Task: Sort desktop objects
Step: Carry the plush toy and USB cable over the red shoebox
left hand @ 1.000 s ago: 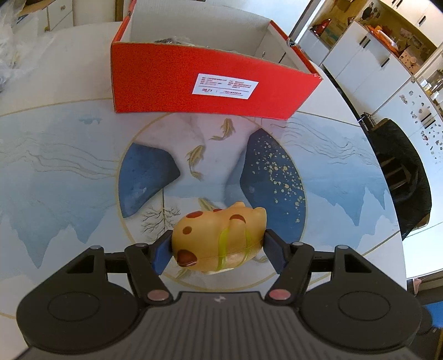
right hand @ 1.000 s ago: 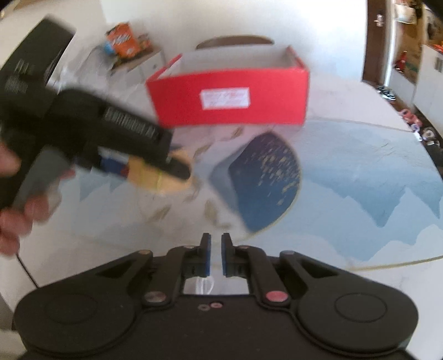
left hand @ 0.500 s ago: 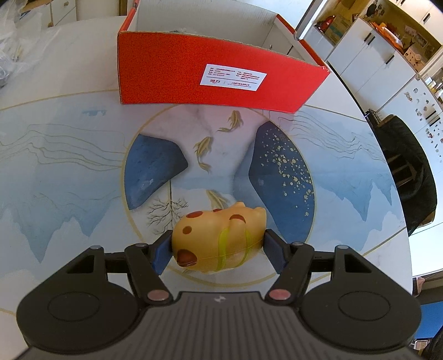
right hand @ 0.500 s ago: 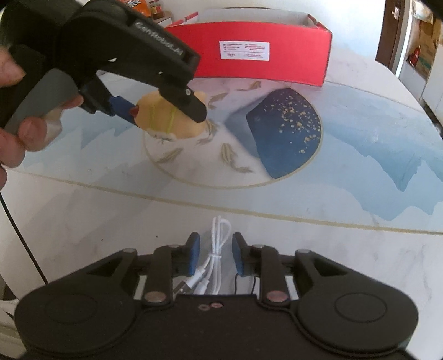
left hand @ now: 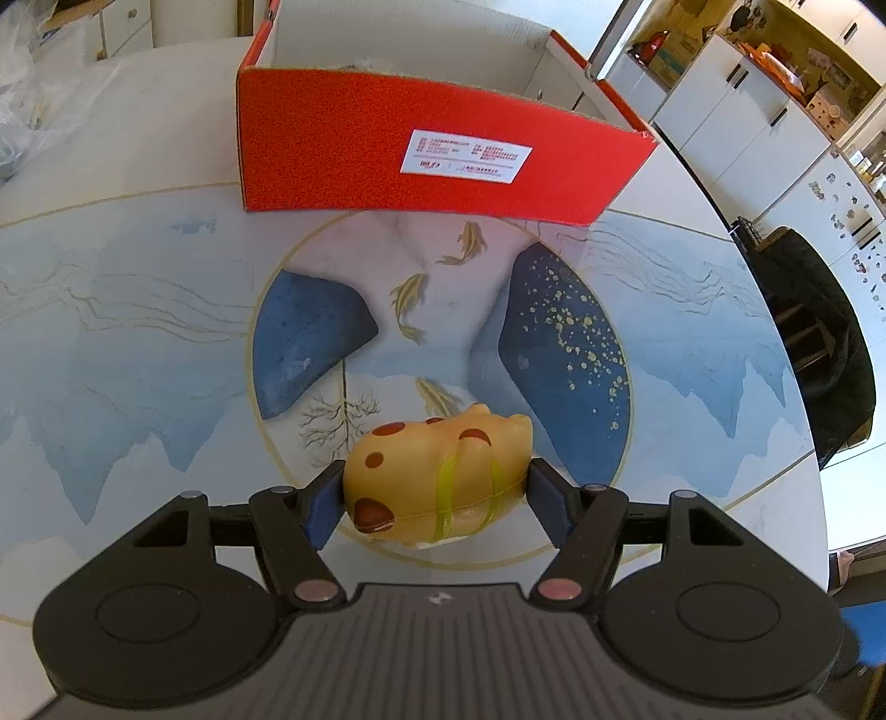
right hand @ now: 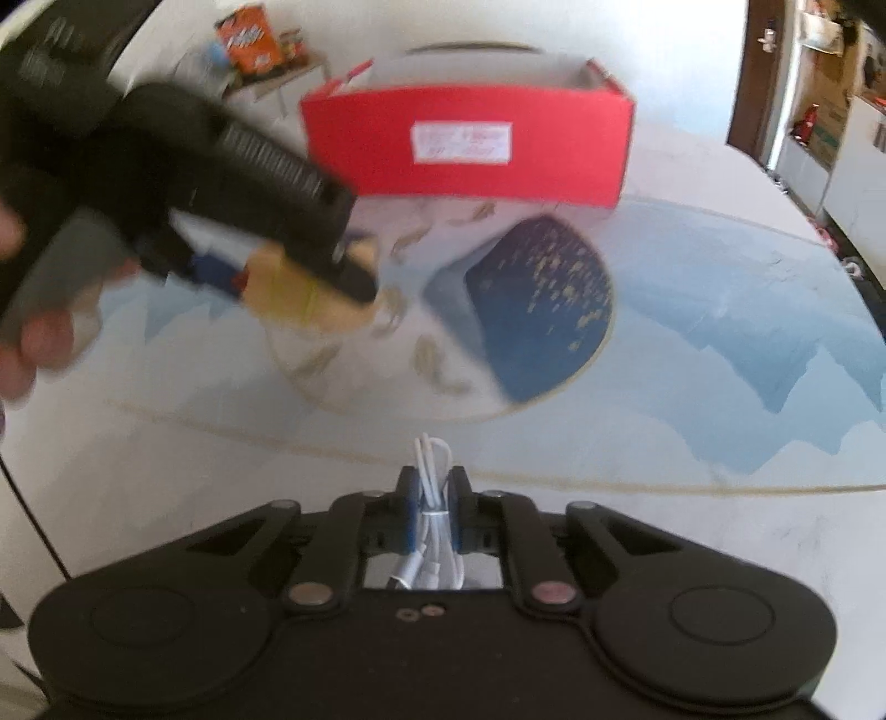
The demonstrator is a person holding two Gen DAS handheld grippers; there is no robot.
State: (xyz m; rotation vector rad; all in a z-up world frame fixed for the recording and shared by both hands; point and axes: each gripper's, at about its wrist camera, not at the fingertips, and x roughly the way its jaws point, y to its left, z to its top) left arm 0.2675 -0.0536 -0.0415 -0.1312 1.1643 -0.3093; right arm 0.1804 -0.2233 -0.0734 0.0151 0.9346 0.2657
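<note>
My left gripper [left hand: 434, 495] is shut on a yellow toy animal with red spots [left hand: 437, 471] and holds it above the painted table, short of the red open box [left hand: 432, 149]. In the right wrist view the left gripper [right hand: 310, 277] and the toy [right hand: 299, 288] show blurred at the left. My right gripper [right hand: 433, 501] is shut on a coiled white cable [right hand: 434, 498], held above the table near its front edge. The red box [right hand: 465, 147] stands at the far side.
The round table [left hand: 138, 310] has a blue and white painted top. White cabinets [left hand: 736, 127] and a dark chair [left hand: 819, 354] stand beyond its right edge. An orange packet [right hand: 246, 36] lies on furniture behind the box.
My right gripper closed on the white cable and lifted it off the table. My left gripper, still holding the toy, has shifted slightly relative to the red box.
</note>
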